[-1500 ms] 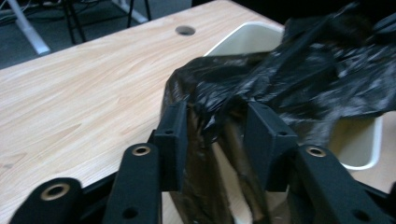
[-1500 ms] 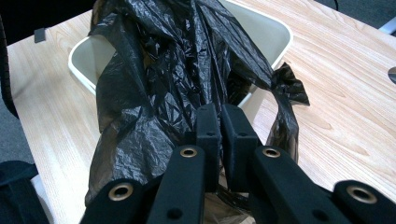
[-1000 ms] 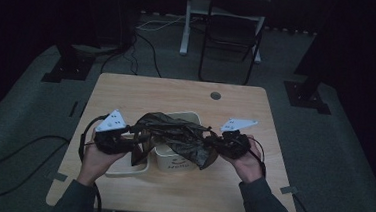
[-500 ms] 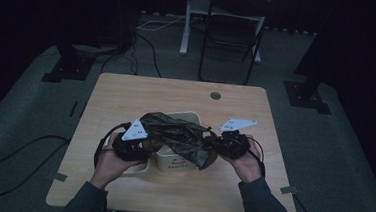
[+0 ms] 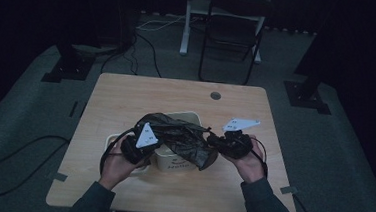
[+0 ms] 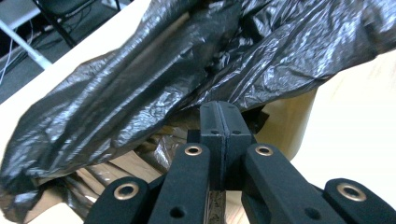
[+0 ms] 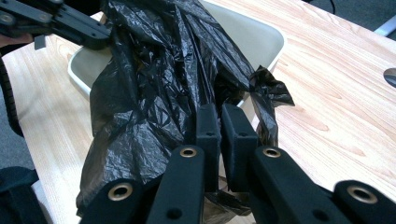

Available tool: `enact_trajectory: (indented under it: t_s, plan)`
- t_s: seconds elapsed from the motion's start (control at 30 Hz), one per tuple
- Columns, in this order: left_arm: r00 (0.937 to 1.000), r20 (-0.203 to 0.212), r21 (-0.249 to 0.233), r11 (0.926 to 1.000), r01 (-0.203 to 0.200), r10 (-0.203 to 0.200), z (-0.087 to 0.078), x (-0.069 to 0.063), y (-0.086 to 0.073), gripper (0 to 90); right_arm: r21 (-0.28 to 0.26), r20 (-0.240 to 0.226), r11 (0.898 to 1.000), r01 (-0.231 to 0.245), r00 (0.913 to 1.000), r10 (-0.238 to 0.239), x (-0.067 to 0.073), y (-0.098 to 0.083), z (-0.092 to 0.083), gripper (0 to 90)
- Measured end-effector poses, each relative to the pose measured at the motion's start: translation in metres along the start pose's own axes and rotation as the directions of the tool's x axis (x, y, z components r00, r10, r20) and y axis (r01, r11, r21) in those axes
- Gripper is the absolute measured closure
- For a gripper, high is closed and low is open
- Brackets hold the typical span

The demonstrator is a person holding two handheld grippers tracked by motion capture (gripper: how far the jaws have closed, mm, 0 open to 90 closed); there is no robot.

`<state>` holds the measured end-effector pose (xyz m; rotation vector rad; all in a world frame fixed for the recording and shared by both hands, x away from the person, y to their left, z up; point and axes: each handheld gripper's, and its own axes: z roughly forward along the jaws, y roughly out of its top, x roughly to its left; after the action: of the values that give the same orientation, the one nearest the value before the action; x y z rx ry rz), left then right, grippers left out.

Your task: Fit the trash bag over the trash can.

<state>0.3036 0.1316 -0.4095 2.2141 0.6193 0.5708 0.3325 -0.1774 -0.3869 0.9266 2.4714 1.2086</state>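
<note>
A crumpled black plastic bag (image 5: 178, 138) lies draped over a cream bin (image 5: 172, 161) at the table's middle. My left gripper (image 5: 157, 135) sits at the bag's left edge. In the left gripper view its jaws (image 6: 219, 109) have just been closing and now press together, with a fold of the bag (image 6: 140, 93) caught between them above the bin wall (image 6: 292, 123). My right gripper (image 5: 212, 139) holds the bag's right side. In the right gripper view its jaws (image 7: 220, 116) are shut on the film (image 7: 154, 93), with the bin (image 7: 252, 37) behind.
The wooden table (image 5: 126, 101) has a round cable hole (image 5: 215, 95) near its far edge. A chair (image 5: 231, 34) and a white post stand beyond it. Dark stands and cables lie on the carpet at both sides.
My left hand has moved right and slightly down to the bag's left edge, and its jaws have closed on the film. The right hand has kept still.
</note>
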Motion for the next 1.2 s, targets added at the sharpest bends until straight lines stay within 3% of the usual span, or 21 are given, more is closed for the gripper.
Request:
enact_trajectory:
  t_s: [0.27, 0.37, 0.53, 0.73, 0.87, 1.03, 1.13, 1.17, 1.2]
  plan:
    - [0.9997, 0.022, -0.019, 0.9998, 0.007, -0.006, -0.014, -0.008, -0.008, 90.0, 0.009, 0.007, 1.000, -0.004, 1.0000, 0.004, -0.002, -0.003, 0.000, 86.1]
    - [0.9984, 0.047, -0.047, 0.9984, 0.032, -0.030, -0.018, -0.012, -0.014, 90.0, 0.017, 0.008, 1.000, -0.007, 0.9999, 0.007, -0.004, -0.005, 0.001, 86.1]
    - [0.9982, 0.057, -0.029, 0.9994, 0.019, -0.018, -0.022, -0.021, -0.023, 90.0, 0.018, 0.012, 1.000, -0.017, 0.9998, 0.017, -0.007, -0.007, 0.002, 86.3]
    - [0.9958, 0.078, 0.006, 0.9988, 0.048, -0.048, -0.014, -0.023, -0.039, 90.0, 0.011, 0.009, 1.000, -0.021, 0.9997, 0.021, -0.007, -0.006, 0.003, 85.6]
    - [0.9956, 0.081, 0.019, 0.9988, 0.046, -0.047, -0.009, -0.024, -0.042, 90.0, -0.048, -0.043, 0.999, -0.009, 0.9991, 0.007, -0.003, -0.001, 0.002, 68.5]
    - [0.9965, 0.073, 0.031, 0.9987, 0.040, -0.042, -0.004, -0.024, -0.042, 90.0, -0.049, -0.101, 0.998, 0.033, 0.9942, -0.037, 0.009, 0.012, 0.011, 53.6]
    - [0.9967, 0.068, 0.039, 0.9984, 0.043, -0.045, -0.001, -0.023, -0.044, 90.0, 0.004, -0.124, 0.998, 0.069, 0.9899, -0.068, 0.015, 0.017, 0.024, 50.7]
    - [0.9968, 0.065, 0.043, 0.9981, 0.044, -0.047, -0.001, -0.023, -0.044, 90.0, 0.021, -0.124, 0.997, 0.079, 0.9893, -0.076, 0.017, 0.019, 0.029, 53.6]
    - [0.9967, 0.064, 0.044, 0.9979, 0.047, -0.050, 0.000, -0.023, -0.045, 90.0, 0.033, -0.120, 0.996, 0.082, 0.9898, -0.078, 0.017, 0.019, 0.033, 63.4]
